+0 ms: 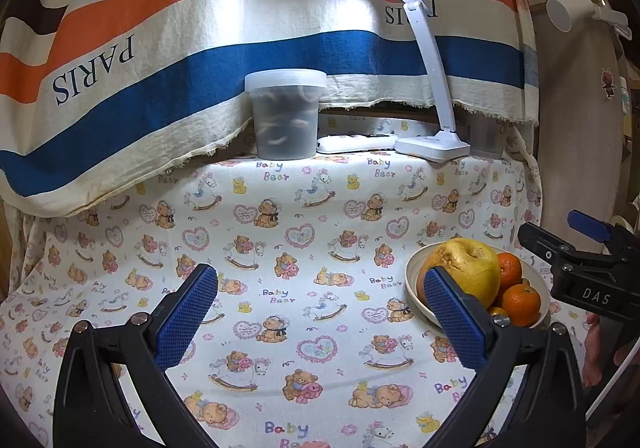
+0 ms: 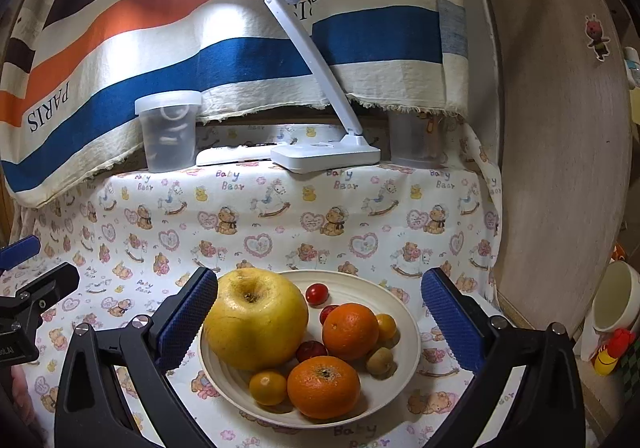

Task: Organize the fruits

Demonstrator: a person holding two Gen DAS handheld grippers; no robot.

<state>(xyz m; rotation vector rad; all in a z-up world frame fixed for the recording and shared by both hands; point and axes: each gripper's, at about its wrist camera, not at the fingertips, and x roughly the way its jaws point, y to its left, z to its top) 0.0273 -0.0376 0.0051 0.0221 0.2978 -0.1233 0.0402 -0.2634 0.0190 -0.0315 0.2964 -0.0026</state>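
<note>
A cream bowl [image 2: 360,288] sits on the bear-print cloth and holds a big yellow pomelo [image 2: 256,320], two oranges [image 2: 350,330] [image 2: 324,386], small yellow fruits [image 2: 268,387], red cherry tomatoes [image 2: 317,294] and a greenish fruit [image 2: 381,362]. My right gripper [image 2: 320,312] is open, its blue pads on either side of the bowl, with nothing held. In the left wrist view the bowl [image 1: 412,284] lies at the right with the pomelo [image 1: 466,268] showing. My left gripper [image 1: 320,312] is open over bare cloth, left of the bowl. The right gripper's body [image 1: 584,272] shows at the far right.
At the back stand a lidded translucent tub [image 1: 286,114], a white desk lamp [image 1: 434,144], a white remote-like bar [image 1: 356,143] and a clear cup [image 1: 486,138] under a striped hanging cloth [image 1: 160,48]. A white mug [image 2: 616,300] and a red-yellow toy [image 2: 612,352] sit at the right.
</note>
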